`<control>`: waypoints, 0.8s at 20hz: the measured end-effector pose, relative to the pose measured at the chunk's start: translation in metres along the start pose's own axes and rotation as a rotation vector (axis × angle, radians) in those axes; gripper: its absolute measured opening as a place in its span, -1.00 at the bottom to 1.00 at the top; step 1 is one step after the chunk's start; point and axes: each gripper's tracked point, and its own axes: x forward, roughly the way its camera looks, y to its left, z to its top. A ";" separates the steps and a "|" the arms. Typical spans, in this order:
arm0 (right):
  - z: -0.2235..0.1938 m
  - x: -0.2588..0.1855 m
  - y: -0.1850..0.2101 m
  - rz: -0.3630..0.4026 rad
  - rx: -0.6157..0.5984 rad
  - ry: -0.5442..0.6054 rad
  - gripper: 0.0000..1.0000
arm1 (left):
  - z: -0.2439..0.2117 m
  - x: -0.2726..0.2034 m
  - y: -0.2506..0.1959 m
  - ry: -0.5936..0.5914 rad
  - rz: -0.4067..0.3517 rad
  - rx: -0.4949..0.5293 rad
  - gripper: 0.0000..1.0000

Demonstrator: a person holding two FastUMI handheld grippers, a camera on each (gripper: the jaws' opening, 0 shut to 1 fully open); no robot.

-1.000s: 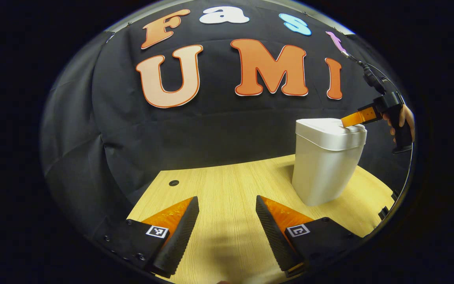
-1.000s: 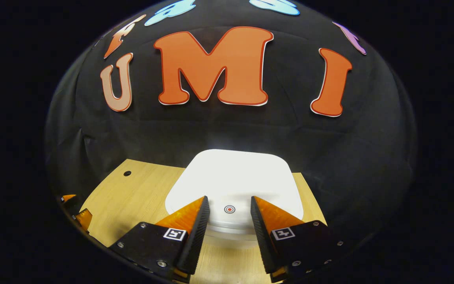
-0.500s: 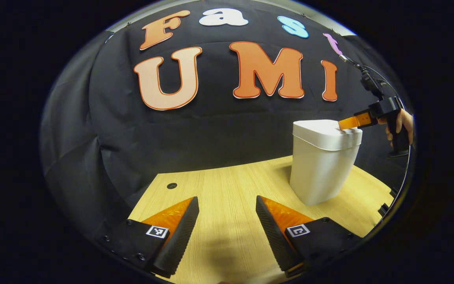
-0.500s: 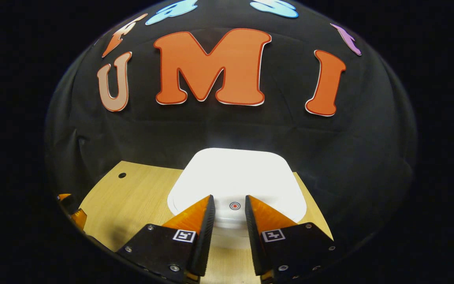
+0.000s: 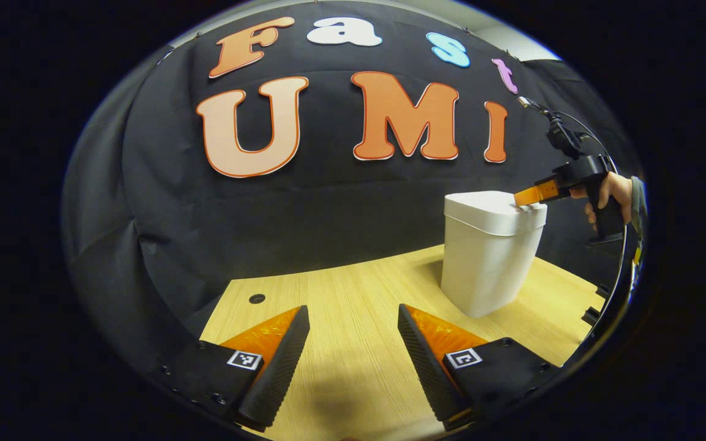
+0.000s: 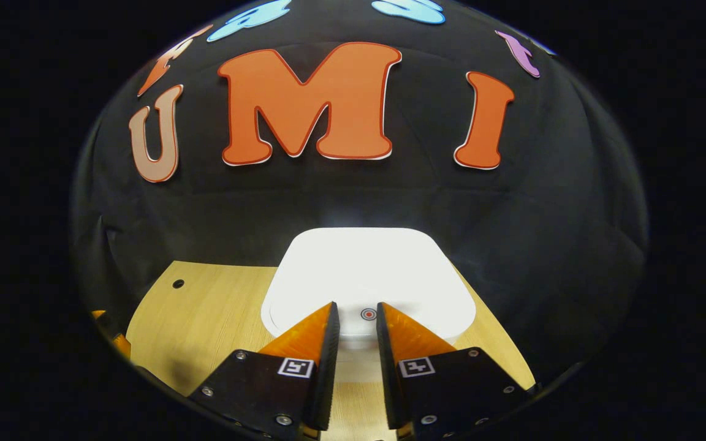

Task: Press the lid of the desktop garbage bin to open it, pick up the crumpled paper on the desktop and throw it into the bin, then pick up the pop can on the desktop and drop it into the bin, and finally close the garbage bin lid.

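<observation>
Bin [image 5: 489,257] stands far right on bench [image 5: 353,306], lid [image 6: 365,275] down. Your right gripper [image 6: 354,312], fingers nearly closed w/ nothing held, sits at lid's near edge; keep tips on the red dot [image 6: 368,314]. Left gripper [image 5: 353,318] wide open, holding nothing.

The white bin [image 5: 488,263] stands upright on the far right part of the wooden desk [image 5: 353,318]. Its flat, rounded lid [image 6: 365,275] is shut, with a small red ring mark [image 6: 368,314] near its front edge.
</observation>
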 end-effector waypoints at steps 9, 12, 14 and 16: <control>0.002 -0.012 -0.001 -0.031 -0.047 -0.079 -0.40 | 0.020 0.003 0.019 -0.044 0.008 -0.014 0.86; -0.010 -0.022 -0.007 0.006 -0.093 -0.080 0.09 | 0.032 0.002 0.007 -0.069 0.040 -0.002 0.87; -0.013 -0.027 -0.014 0.046 -0.114 -0.102 0.19 | 0.036 0.000 -0.010 -0.083 0.063 0.000 0.87; -0.017 -0.036 -0.025 0.085 -0.146 -0.122 0.42 | 0.041 -0.001 -0.029 -0.094 0.101 -0.009 0.84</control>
